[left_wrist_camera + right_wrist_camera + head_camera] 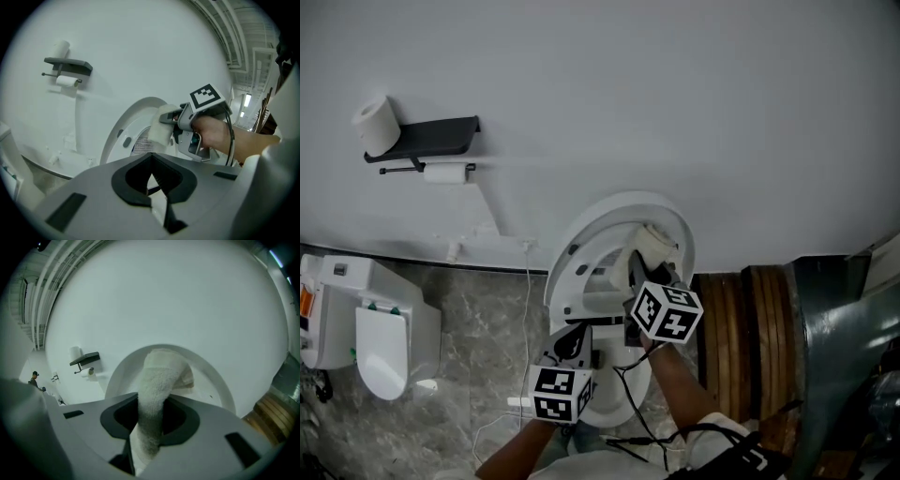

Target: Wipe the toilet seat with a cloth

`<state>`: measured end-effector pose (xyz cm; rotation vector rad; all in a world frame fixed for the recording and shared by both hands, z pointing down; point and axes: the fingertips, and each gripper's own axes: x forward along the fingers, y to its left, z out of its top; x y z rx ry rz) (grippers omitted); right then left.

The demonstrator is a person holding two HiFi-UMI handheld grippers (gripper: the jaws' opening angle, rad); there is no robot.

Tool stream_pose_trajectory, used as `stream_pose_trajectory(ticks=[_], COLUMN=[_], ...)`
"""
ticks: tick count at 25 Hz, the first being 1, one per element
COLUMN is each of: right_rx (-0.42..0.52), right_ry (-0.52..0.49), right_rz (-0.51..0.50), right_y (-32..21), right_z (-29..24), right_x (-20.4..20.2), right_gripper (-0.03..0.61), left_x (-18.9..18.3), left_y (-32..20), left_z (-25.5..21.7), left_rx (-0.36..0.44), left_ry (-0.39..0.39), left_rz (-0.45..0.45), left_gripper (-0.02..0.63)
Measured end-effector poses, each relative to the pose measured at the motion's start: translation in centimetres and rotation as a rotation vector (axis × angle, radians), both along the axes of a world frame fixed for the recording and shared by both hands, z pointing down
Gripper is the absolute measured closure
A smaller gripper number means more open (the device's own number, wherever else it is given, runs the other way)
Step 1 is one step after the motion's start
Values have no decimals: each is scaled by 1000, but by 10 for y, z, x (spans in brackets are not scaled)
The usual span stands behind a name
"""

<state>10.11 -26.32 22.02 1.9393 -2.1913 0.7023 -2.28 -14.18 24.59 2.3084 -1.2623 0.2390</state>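
Observation:
The white toilet (581,253) stands against the wall with its seat and lid (218,383) raised. My right gripper (642,267) is shut on a white terry cloth (157,390). The bunched end of the cloth (652,242) lies against the upper inner face of the raised lid. In the left gripper view the cloth (161,125) and the right gripper (180,118) show in front of the lid (133,115). My left gripper (572,342) hangs lower and to the left, over the bowl's front. Its jaws (151,177) are shut with nothing between them.
A black shelf (431,138) on the wall at the left carries a paper roll (378,125), with a second roll (445,173) hung below. A white bin-like unit (384,342) stands on the marble floor at the left. Wooden slats (750,319) are at the right. A white cable (528,291) trails beside the toilet.

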Motion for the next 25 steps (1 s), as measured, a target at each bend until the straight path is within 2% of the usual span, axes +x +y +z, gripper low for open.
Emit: stream_pose_trajectory(ticks=[8, 14, 22, 25], right_rx=[11, 47, 144, 137], right_ry=[29, -11, -126, -158], right_rz=[-3, 11, 106, 140], right_y=[-26, -26, -10, -1], right_z=[12, 10, 30, 51], right_x=[6, 15, 72, 91], right_gripper=[477, 477, 477, 477], left_x=[2, 5, 22, 31], left_y=[-7, -5, 9, 16], left_z=[13, 18, 62, 87], left_rx=[-34, -43, -63, -52], left_ry=[30, 66, 53, 25], left_rz=[10, 0, 54, 92], left_gripper=[612, 612, 612, 612])
